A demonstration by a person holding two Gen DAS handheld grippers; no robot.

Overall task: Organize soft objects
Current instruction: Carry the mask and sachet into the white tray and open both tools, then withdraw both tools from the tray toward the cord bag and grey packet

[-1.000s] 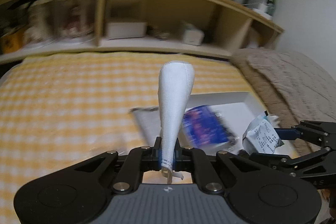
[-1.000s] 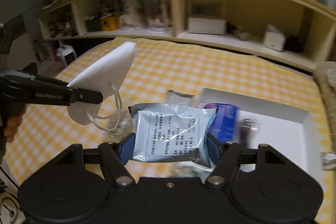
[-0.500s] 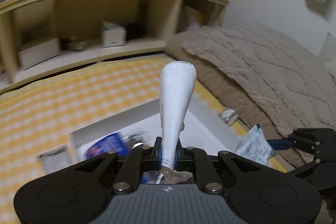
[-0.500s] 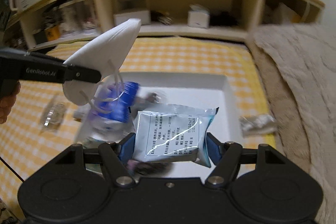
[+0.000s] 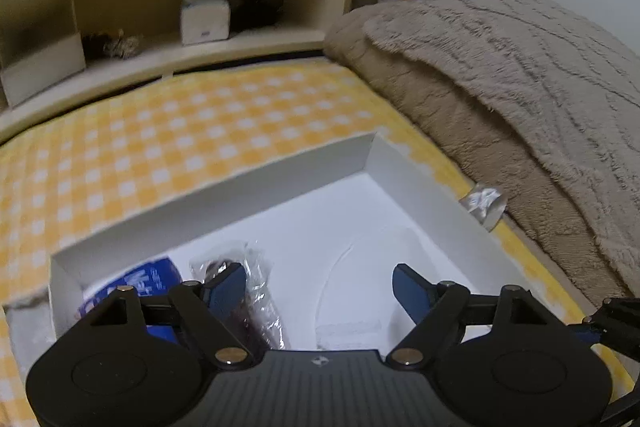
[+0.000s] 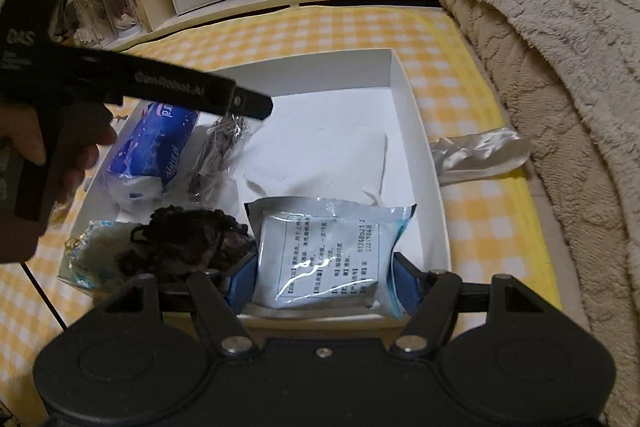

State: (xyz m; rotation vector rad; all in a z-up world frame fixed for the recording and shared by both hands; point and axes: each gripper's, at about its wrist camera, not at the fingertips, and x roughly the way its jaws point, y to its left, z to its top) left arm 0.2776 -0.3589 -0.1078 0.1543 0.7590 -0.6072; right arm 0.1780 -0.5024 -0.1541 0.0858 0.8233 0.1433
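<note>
Left wrist view: the left gripper [image 5: 318, 287] hangs over the white box [image 5: 208, 205] on the yellow checked sheet [image 5: 160, 131], aimed into the box's bare right half, probably so a soft item lands clear of what is already stored. Its jaws are opening and stand wide, with nothing between them. A white face mask [image 5: 352, 291] lies on the box floor just under them. A blue pack [image 5: 140, 279] and a crinkly clear bag [image 5: 256, 291] sit to the left. A loose white wrapper [image 5: 484, 203] lies outside the box against the beige blanket [image 5: 520, 87].

Right wrist view: the right gripper [image 6: 324, 279] clamps a silver pouch [image 6: 324, 255] by its two sides, above the near edge of the box, seemingly ready to drop it in. A dark tangle [image 6: 188, 239] lies left of the pouch.
</note>
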